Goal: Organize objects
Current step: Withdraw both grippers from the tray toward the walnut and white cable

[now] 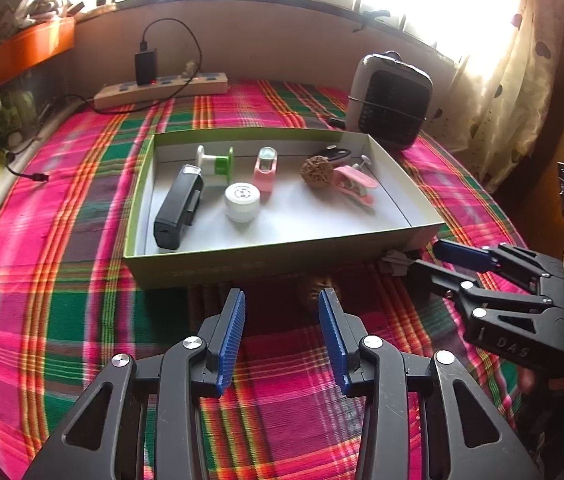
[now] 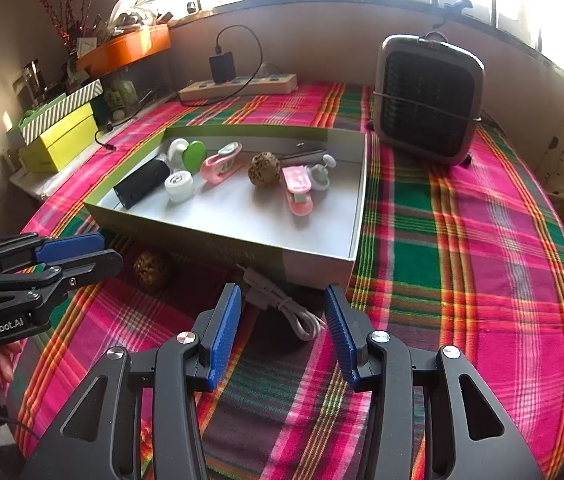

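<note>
the right gripper hung open and empty over the coiled cable, soft and light, best pinched across its bundle. the left gripper, also open, faced the ball, light and rough; both lay on the tabletop before the box.

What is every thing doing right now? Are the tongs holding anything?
Left tongs: open, empty.
Right tongs: open, empty.
Box: lidless, holds small items.
White jar: upright in box, lid on.
Brown ball: outside box, on cloth.
White cable: coiled, outside box.
Charger: plugged into power strip.
</note>
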{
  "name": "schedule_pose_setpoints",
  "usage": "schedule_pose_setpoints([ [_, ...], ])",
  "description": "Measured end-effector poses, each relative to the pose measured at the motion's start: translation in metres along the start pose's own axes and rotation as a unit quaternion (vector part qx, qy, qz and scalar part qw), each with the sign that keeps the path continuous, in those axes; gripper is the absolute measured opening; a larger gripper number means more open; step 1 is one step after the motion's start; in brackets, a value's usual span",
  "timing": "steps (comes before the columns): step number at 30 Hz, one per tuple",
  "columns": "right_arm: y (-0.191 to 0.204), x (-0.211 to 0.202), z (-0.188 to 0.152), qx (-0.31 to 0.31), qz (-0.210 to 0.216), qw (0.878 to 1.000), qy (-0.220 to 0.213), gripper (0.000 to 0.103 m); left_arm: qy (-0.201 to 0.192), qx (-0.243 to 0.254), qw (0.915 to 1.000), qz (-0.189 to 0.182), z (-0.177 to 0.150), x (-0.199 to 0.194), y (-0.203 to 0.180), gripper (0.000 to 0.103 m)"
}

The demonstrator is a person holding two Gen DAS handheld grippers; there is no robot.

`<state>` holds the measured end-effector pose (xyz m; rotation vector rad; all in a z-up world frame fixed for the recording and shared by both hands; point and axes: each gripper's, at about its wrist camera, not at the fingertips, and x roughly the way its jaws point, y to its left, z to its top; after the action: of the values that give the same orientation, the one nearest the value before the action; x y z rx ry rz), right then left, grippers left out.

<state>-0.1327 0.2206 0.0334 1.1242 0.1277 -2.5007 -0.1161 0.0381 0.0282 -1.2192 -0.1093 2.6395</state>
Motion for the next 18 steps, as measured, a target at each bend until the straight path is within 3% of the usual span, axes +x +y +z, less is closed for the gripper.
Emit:
schedule_pose_setpoints([
  [18, 0.013, 0.004, -0.010, -0.031, 0.041, 0.998, 0.028, 0.045, 0.017, 0.001, 0.9997, -0.016, 0.003, 0.015, -0.011, 0.039],
])
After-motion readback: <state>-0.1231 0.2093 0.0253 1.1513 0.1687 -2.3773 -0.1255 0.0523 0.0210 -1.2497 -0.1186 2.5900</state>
